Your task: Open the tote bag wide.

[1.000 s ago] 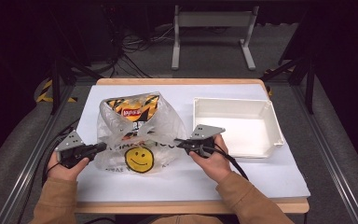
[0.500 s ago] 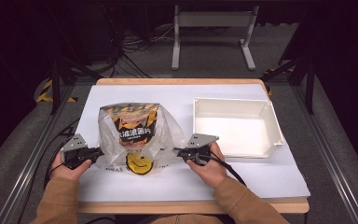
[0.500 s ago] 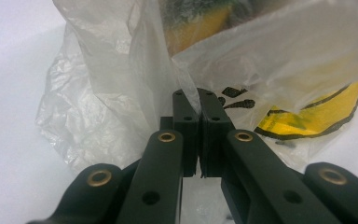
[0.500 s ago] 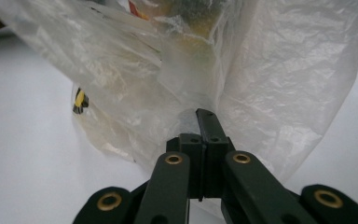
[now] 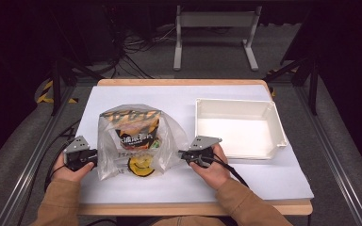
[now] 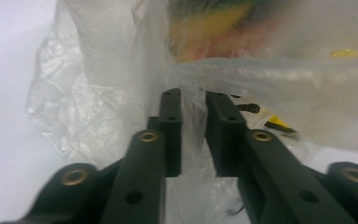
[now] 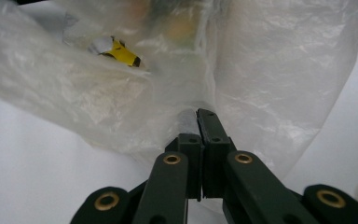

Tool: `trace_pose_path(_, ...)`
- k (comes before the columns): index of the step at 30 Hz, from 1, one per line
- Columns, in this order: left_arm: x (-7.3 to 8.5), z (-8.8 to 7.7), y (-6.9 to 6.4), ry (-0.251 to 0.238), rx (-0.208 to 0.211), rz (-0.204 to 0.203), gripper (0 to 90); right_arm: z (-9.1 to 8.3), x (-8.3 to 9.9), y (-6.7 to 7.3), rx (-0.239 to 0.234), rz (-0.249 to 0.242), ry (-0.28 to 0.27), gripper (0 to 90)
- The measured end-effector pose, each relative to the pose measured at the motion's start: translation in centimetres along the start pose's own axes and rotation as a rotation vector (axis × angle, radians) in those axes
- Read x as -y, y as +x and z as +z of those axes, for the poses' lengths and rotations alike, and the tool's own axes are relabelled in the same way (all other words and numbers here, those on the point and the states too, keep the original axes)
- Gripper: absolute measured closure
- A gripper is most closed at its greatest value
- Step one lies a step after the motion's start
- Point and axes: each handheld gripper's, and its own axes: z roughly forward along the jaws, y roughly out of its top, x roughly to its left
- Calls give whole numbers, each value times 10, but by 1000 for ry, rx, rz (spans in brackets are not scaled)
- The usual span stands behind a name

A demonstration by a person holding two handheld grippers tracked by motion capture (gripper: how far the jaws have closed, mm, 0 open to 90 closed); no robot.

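Snack packet [image 5: 133, 133] sits bagged in plastic bag [image 5: 141, 141]; right claw [image 7: 196, 113] pinches the film, left claw [image 6: 193, 100] has just been opening, film slack between; tray [image 5: 278, 123] unfilled.

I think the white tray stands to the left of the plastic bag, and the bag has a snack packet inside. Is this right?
Not quite: the high view shows the white tray to the right of the plastic bag. The snack packet is indeed inside the bag.

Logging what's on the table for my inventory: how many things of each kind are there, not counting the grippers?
Clear plastic bag: 1
Snack packet inside the bag: 1
White tray: 1
White table cover: 1
Total: 4
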Motion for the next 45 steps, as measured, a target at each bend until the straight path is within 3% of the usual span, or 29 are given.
trace_pose_path(2,0,-4,1,-18,-9,-17,588,-1,-1,0,-1,0,-5,893)
trace_pose_path(3,-1,-12,8,-59,-33,-54,546,-2,-1,0,-4,4,-9,892)
trace_pose_path(5,-1,-16,12,-71,-51,-73,544,-3,-2,0,-4,5,-12,892)
trace_pose_path(8,-4,-40,18,-170,-68,-108,499,-4,-2,0,-3,2,-14,889)
trace_pose_path(13,-17,-66,9,-274,-81,-89,478,-6,-5,-2,2,3,-25,887)
trace_pose_path(16,-24,-72,2,-293,-77,-65,460,-7,-5,-2,3,4,-25,886)
trace_pose_path(18,-39,-75,-9,-312,-74,-24,442,-7,-6,-1,1,1,-29,885)
trace_pose_path(24,-63,-72,-6,-326,-99,-19,410,-10,-9,1,-5,-6,-38,882)
trace_pose_path(25,-72,-72,-4,-356,-85,-27,416,-10,-9,1,-6,-9,-39,882)
trace_pose_path(30,-90,-79,-10,-397,-63,-4,408,-12,-10,1,-7,-10,-41,881)
trace_pose_path(36,-113,-79,-9,-404,-41,14,399,-12,-11,3,-7,-14,-41,880)
trace_pose_path(40,-126,-72,-5,-412,6,-8,384,-12,-11,3,-8,-17,-40,879)
trace_pose_path(45,-138,-64,-10,-432,59,-2,318,-12,-10,3,-13,-15,-38,878)
